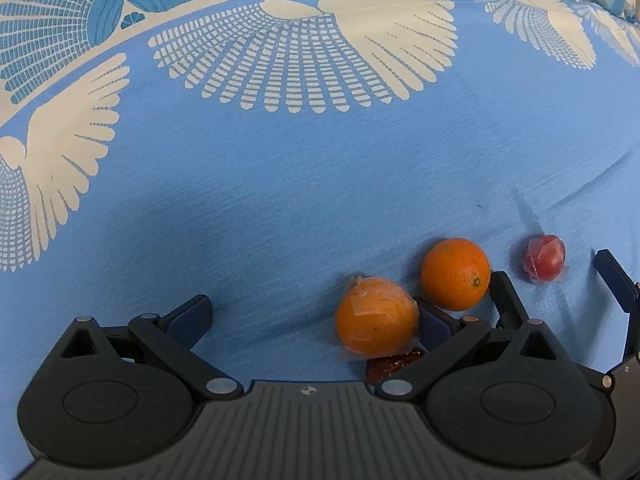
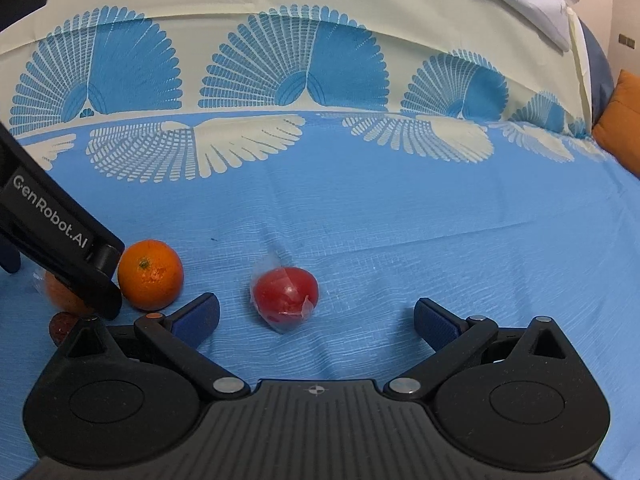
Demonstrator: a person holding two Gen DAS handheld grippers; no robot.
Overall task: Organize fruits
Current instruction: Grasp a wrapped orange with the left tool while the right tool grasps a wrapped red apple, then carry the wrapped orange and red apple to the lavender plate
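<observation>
Fruits on cloth [image 1: 280, 200] | left fingers [image 1: 192, 316] spread | right fingers [image 2: 200, 316] spread, empty

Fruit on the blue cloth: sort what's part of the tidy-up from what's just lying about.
For the job:
- bare orange
- wrapped orange
- wrapped red fruit
- dark red piece, possibly fruit

Just there:
- blue patterned cloth
- orange cushion
</observation>
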